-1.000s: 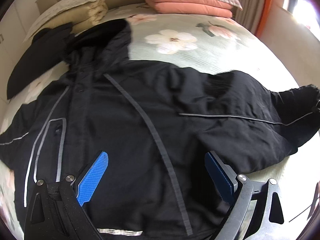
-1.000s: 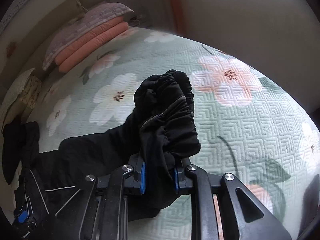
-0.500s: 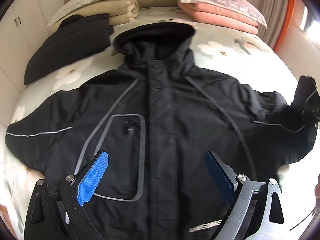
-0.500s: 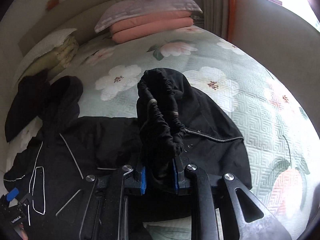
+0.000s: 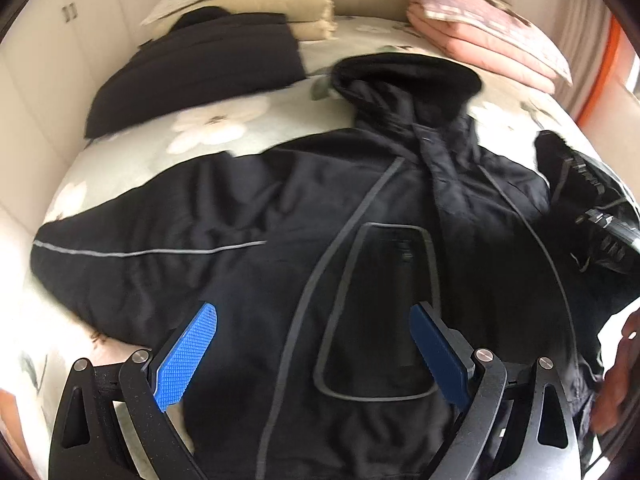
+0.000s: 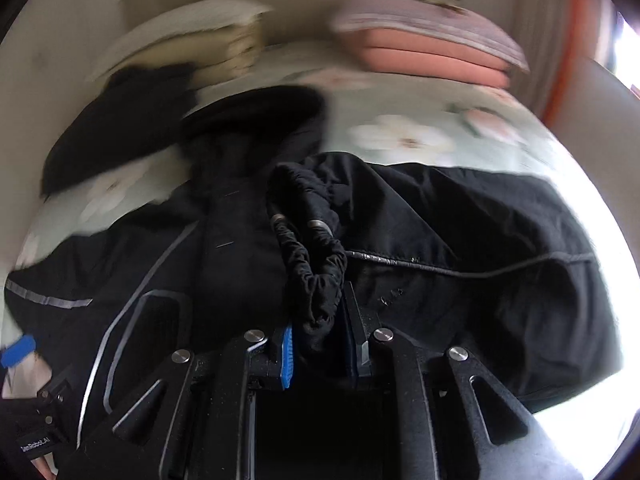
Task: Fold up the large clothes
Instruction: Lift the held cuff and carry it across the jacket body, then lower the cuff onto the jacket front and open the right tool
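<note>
Writing: "RobotAI" partly readable on the left gripper's body at the right view's bottom-left corner.
Jacket (image 5: 360,240): black, front up on the floral bedspread (image 5: 132,160), hood (image 5: 408,76) toward the pillows.
Room: bare bedspread around the hood.
Left gripper (image 5: 312,344): wide open, empty, above the chest.
Right gripper (image 6: 320,340): clamped on the sleeve cuff (image 6: 312,248).

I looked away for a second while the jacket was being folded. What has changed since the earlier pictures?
The right gripper has carried the sleeve cuff from out over the floral bedspread inward across the black jacket, so that sleeve now lies folded over the chest. The left gripper has swung towards the other sleeve. Unchanged: the right gripper stays clamped on the cuff, the left stays open and empty.
</note>
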The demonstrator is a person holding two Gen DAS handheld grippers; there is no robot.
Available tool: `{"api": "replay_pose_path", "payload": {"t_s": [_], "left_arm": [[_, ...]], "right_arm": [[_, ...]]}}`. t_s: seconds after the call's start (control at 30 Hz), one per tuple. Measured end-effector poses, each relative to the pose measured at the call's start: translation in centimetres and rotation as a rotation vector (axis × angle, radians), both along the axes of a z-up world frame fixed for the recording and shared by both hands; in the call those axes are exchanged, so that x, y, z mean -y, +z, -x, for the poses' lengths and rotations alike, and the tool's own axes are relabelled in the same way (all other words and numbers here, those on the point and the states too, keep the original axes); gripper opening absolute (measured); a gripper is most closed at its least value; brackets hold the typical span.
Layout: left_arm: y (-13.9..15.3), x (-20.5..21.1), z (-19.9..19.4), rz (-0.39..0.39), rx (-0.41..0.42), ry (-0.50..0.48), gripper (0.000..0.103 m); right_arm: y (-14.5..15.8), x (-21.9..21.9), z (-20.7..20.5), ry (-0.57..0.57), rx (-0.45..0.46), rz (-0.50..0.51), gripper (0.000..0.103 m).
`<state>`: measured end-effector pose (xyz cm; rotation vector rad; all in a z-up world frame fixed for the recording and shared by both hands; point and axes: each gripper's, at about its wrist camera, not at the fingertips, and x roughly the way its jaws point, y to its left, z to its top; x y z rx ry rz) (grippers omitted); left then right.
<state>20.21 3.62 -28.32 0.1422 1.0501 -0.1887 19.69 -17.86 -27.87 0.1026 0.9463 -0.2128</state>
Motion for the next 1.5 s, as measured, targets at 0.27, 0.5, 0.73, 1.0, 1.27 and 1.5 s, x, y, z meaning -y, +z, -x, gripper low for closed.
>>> {"api": "replay_pose_path", "payload": {"t_s": [0.27,0.5,0.73,1.0,1.27,1.5], "left_arm": [[-0.1,-5.6,-0.6,-0.027,0.009,0.120,0.097],[-0.5,-8.2,-1.3,-0.034,0.009,0.169,0.097],[-0.5,-9.7,-2.4,-0.007,-0.006,0.214,0.097],[1.1,-7.1,-3.6,0.048,0.019,0.140,0.097],[-2.1,-0.4,-6.4,0.194,-0.118,-0.029,0.097],[-6.1,3.4,-7.7,0.272,-0.243,-0.083,0.079]], "right_arm": [[-5.3,-11.5,-4.0,0.202,-0.079,-0.034,0.021],[-8.7,-14.2,-5.2,0.253,-0.154,-0.042,0.039],[-8.4,-14.2,-6.1,0.328,-0.207,-0.182,0.076],[0.1,-4.8,-1.1,0.212,-0.114,-0.184,0.074],[0.0,7.3,1.2,-0.003,-0.159,-0.030,0.049],[-7.0,10.6,0.5,-0.034,-0.249,-0.129,0.034]]}}
